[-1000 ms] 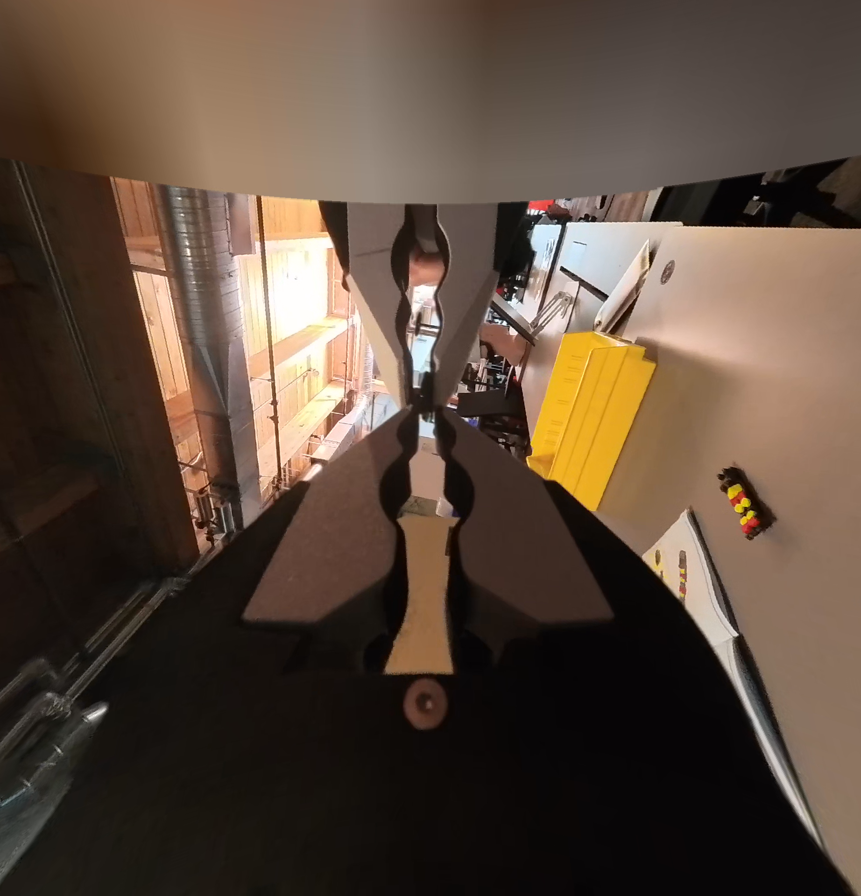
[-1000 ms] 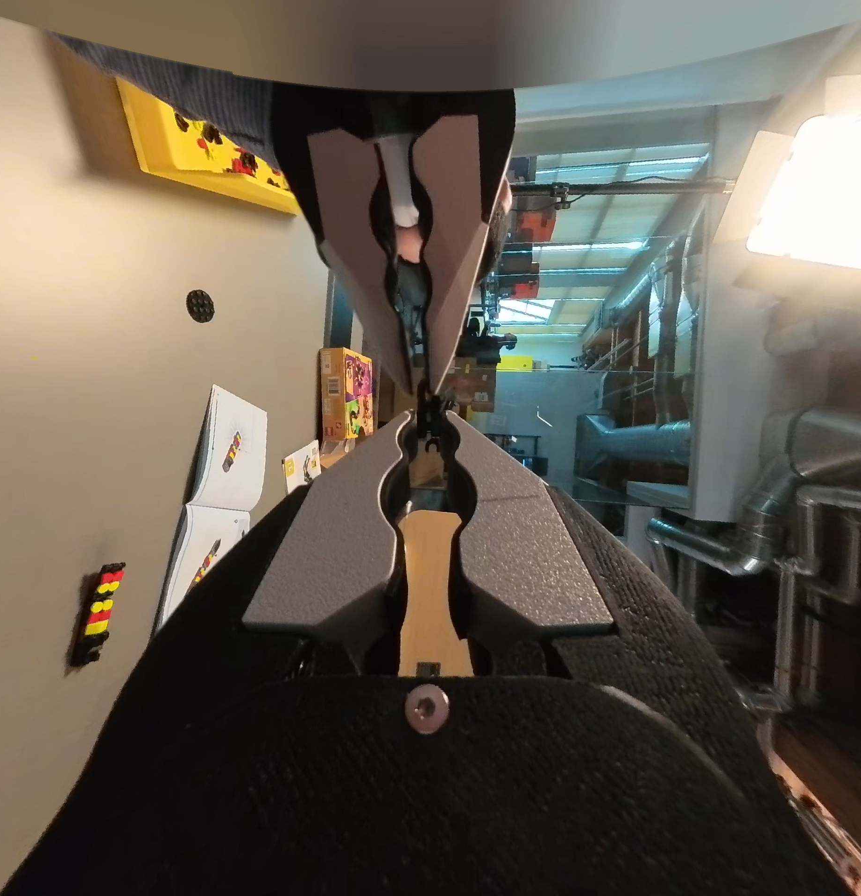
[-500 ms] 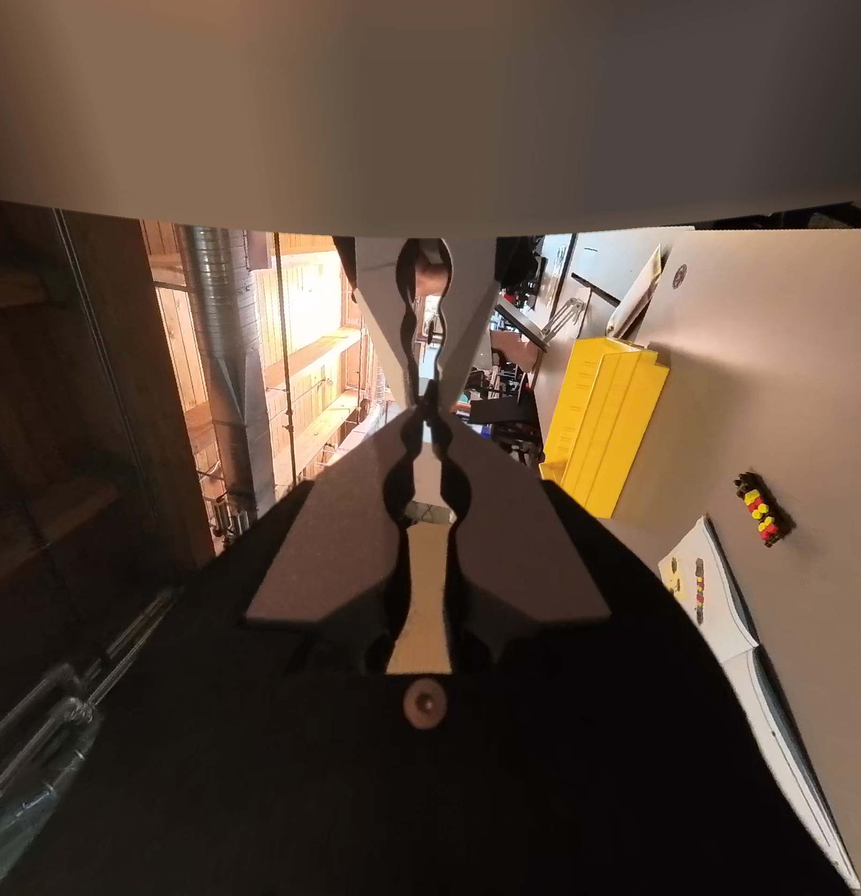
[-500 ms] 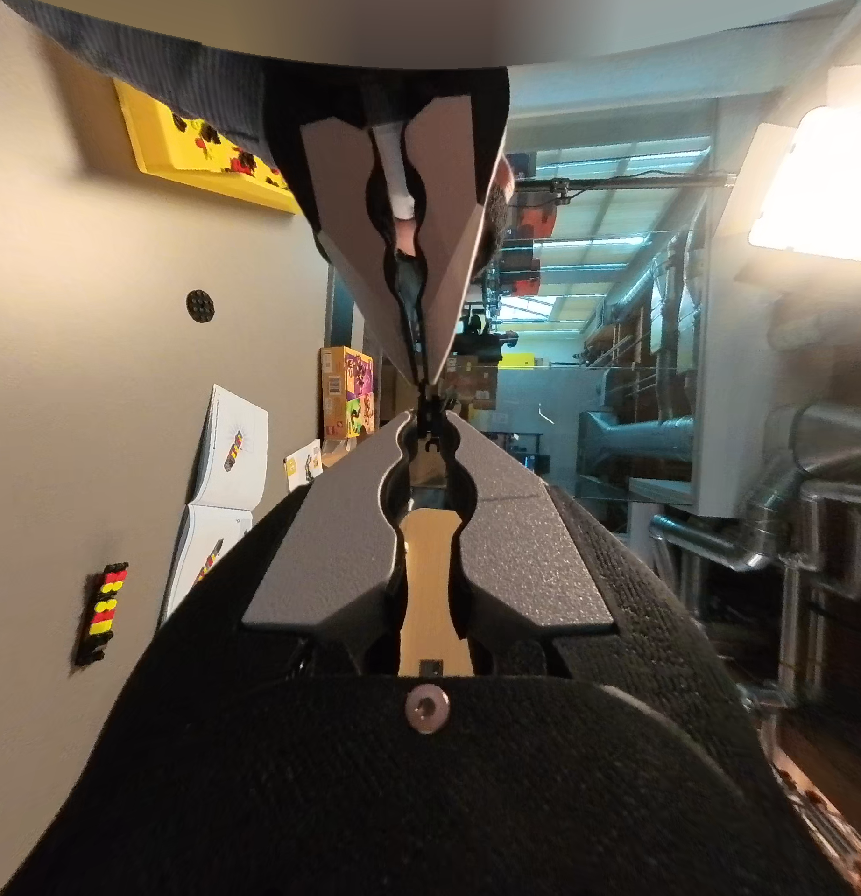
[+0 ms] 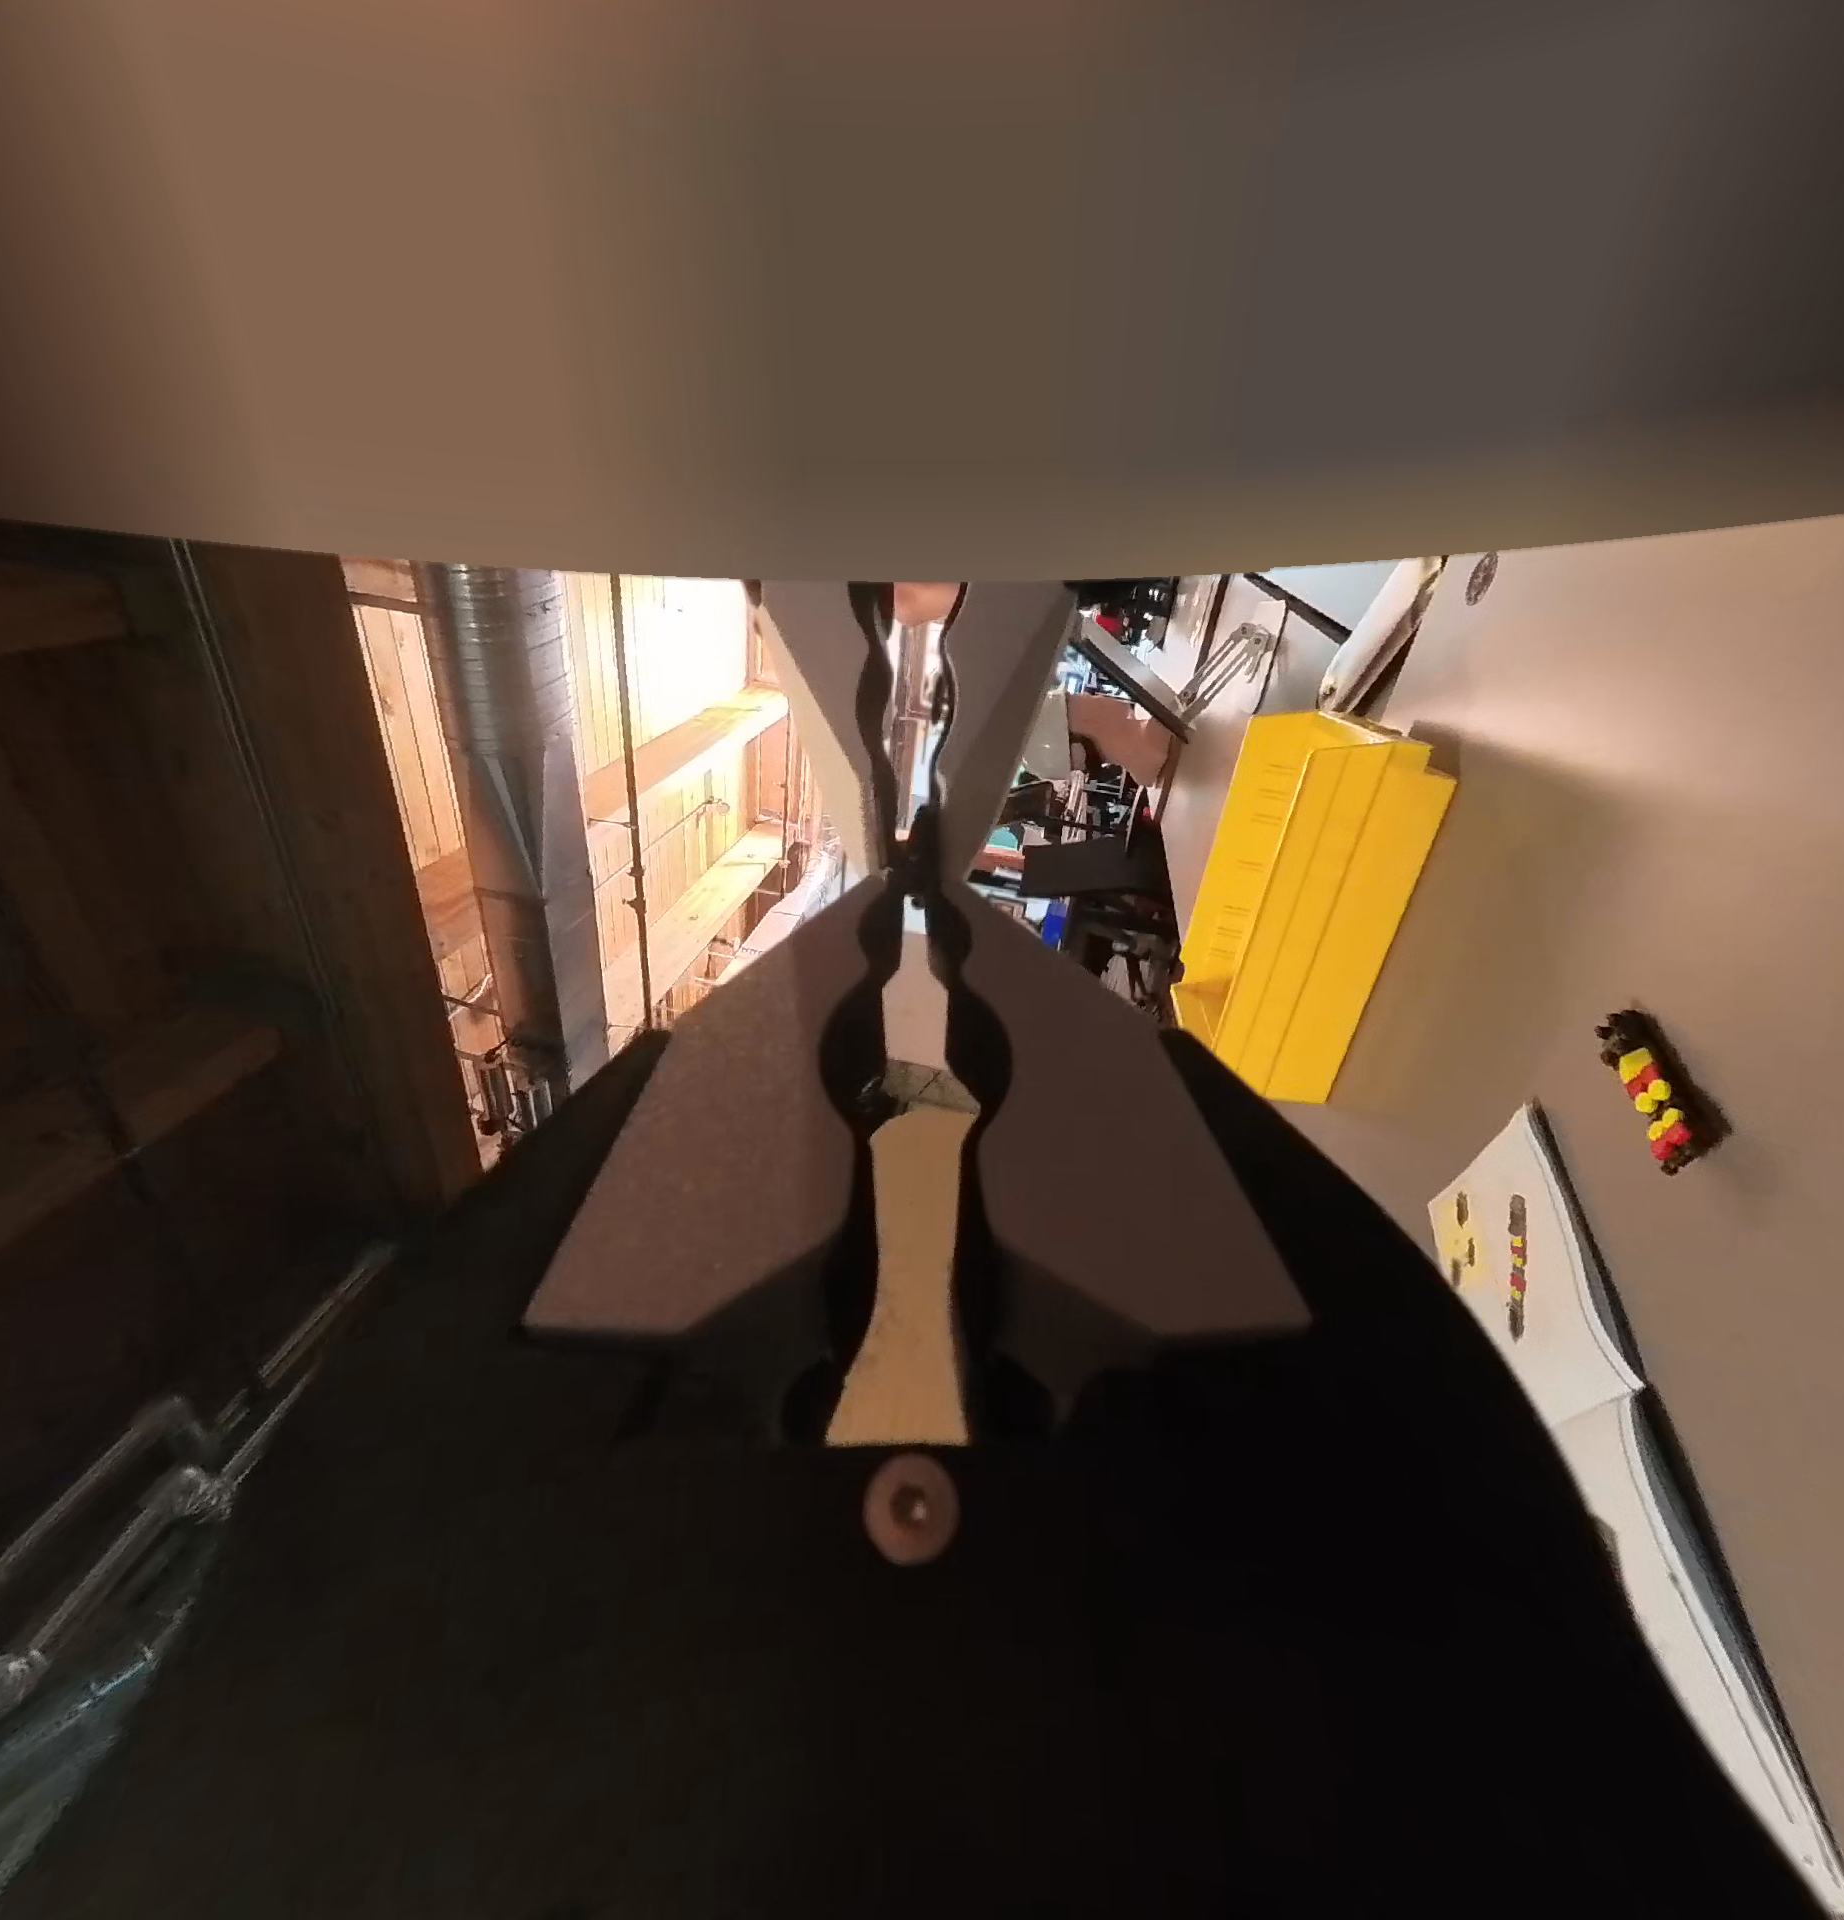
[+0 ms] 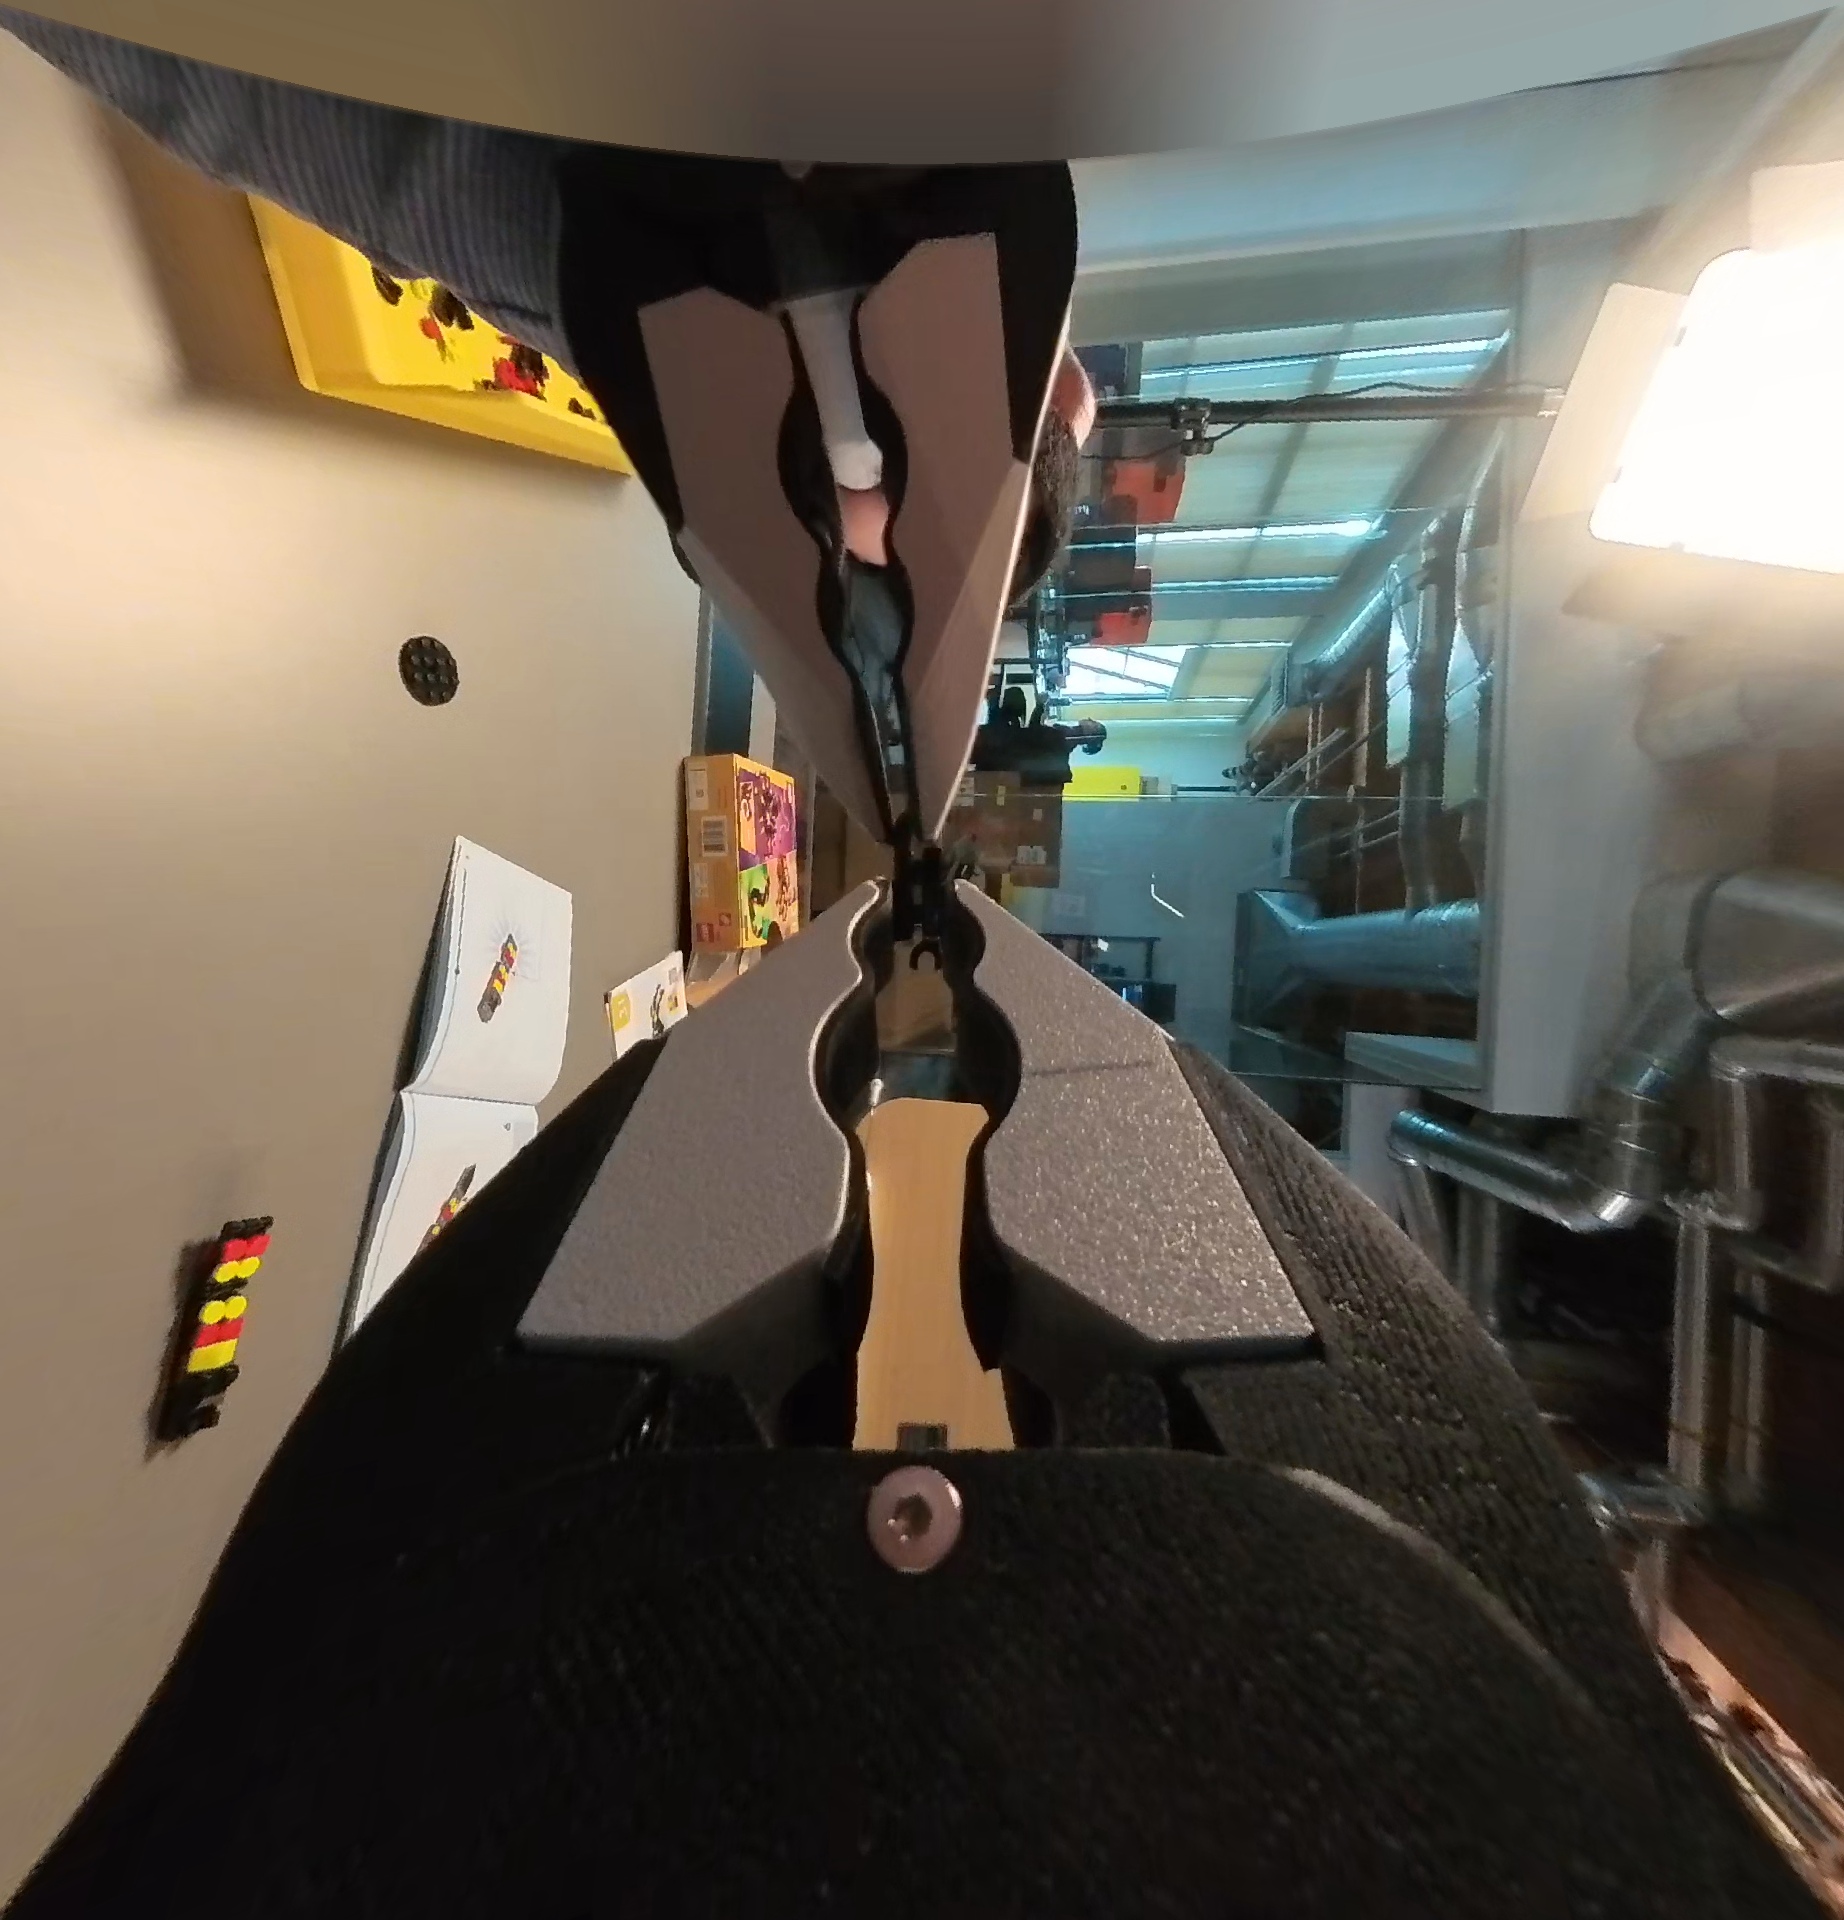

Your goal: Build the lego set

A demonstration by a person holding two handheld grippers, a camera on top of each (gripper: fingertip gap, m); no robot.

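The whole view is rolled sideways, so the grey table (image 6: 222, 935) runs up the left of the right wrist view and the right of the left one. On it, biggest first: yellow tray (image 5: 1313, 914) with loose bricks, open instruction booklet (image 6: 482, 1039), colourful box (image 6: 741, 862) farther back, then the black-red-yellow lego strip (image 6: 211, 1325) lying alone near the booklet, and a round black plate (image 6: 427, 672). Up in the air, left gripper (image 5: 913, 883) and right gripper (image 6: 913, 883) meet tip to tip, both pinched tight on a small black lego piece (image 6: 916, 862).
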